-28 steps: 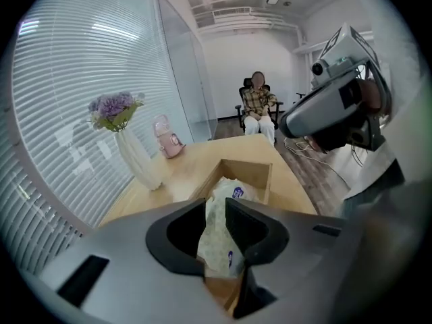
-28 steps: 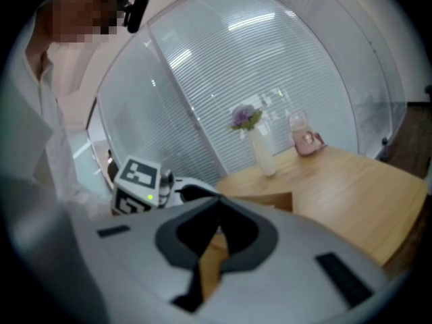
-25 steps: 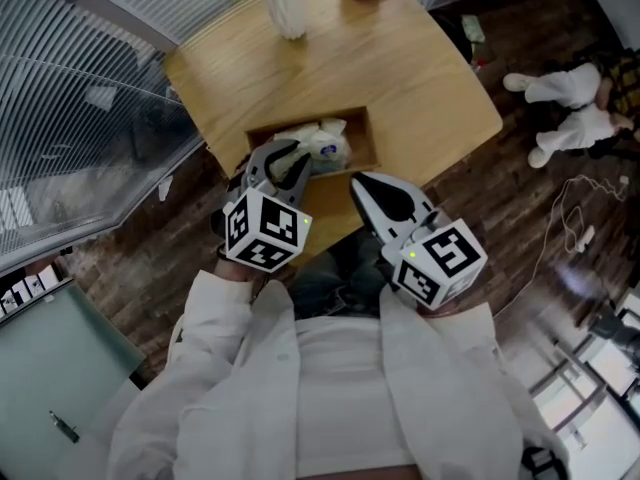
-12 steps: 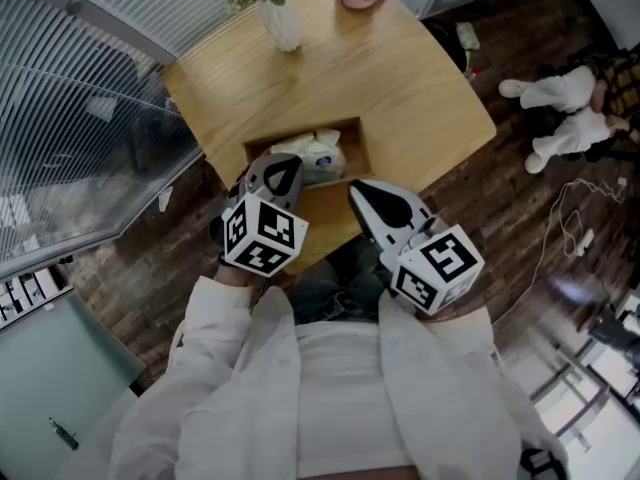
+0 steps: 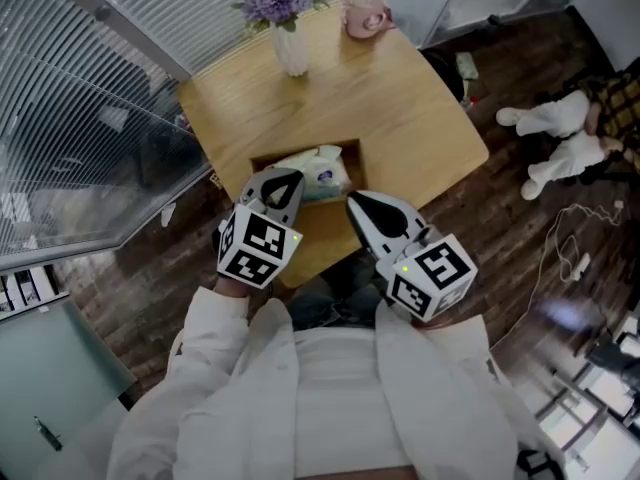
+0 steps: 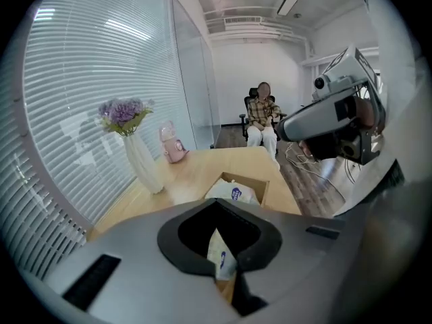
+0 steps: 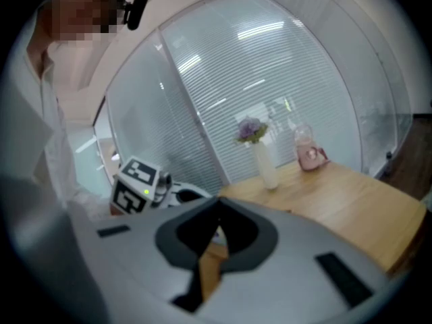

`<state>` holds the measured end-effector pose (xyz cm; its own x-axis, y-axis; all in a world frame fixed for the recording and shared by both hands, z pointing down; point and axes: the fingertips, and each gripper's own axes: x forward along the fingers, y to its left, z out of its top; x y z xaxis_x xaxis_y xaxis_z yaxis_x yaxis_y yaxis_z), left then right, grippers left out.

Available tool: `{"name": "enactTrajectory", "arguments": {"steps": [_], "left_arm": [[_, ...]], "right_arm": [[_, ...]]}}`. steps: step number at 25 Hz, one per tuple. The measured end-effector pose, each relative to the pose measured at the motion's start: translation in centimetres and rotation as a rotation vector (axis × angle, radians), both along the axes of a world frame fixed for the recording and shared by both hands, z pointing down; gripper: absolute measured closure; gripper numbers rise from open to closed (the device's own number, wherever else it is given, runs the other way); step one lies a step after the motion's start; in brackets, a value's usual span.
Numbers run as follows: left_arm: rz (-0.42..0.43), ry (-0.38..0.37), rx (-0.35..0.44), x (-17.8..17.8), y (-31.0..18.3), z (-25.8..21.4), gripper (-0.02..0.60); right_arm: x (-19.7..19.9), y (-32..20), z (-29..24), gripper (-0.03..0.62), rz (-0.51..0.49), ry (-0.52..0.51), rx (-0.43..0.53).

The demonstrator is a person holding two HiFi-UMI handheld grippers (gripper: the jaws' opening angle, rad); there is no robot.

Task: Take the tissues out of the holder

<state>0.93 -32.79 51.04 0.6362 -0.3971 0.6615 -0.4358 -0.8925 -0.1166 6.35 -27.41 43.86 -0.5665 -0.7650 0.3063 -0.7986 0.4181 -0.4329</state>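
A wooden holder (image 5: 358, 158) sits near the front edge of the table, with a white tissue pack (image 5: 325, 175) with a blue logo lying in it. The same tissue pack in the holder (image 6: 233, 193) shows beyond the jaw tips in the left gripper view. My left gripper (image 5: 290, 174) is at the holder's near left side, jaws together. A second tissue pack (image 6: 221, 252) with a blue logo shows pinched between its jaws. My right gripper (image 5: 353, 201) hovers shut just in front of the holder, and I see nothing held in it (image 7: 217, 200).
On the far part of the wooden table (image 5: 410, 98) stand a white vase (image 5: 293, 50) with purple flowers and a pink cup (image 5: 365, 13). A glass wall with blinds runs on the left. A seated person (image 5: 560, 128) and cables (image 5: 580, 228) are on the floor at right.
The left gripper's jaws were apart at the holder a second ago and have since come together. The right gripper has stayed shut in about the same place.
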Motion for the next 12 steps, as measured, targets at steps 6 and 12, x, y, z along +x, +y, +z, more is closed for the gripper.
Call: {"name": "enactTrajectory", "arguments": {"steps": [6,12], "left_arm": [[-0.038,0.091,0.019,0.5,-1.8,-2.8,0.574],[-0.088,0.171,0.059,0.3,-0.4,-6.2,0.574]], "right_arm": [[1.1,-2.2,-0.8,0.582,0.008,0.024,0.040],[1.1,-1.0,-3.0,0.582,0.008,0.030,0.108]]}}
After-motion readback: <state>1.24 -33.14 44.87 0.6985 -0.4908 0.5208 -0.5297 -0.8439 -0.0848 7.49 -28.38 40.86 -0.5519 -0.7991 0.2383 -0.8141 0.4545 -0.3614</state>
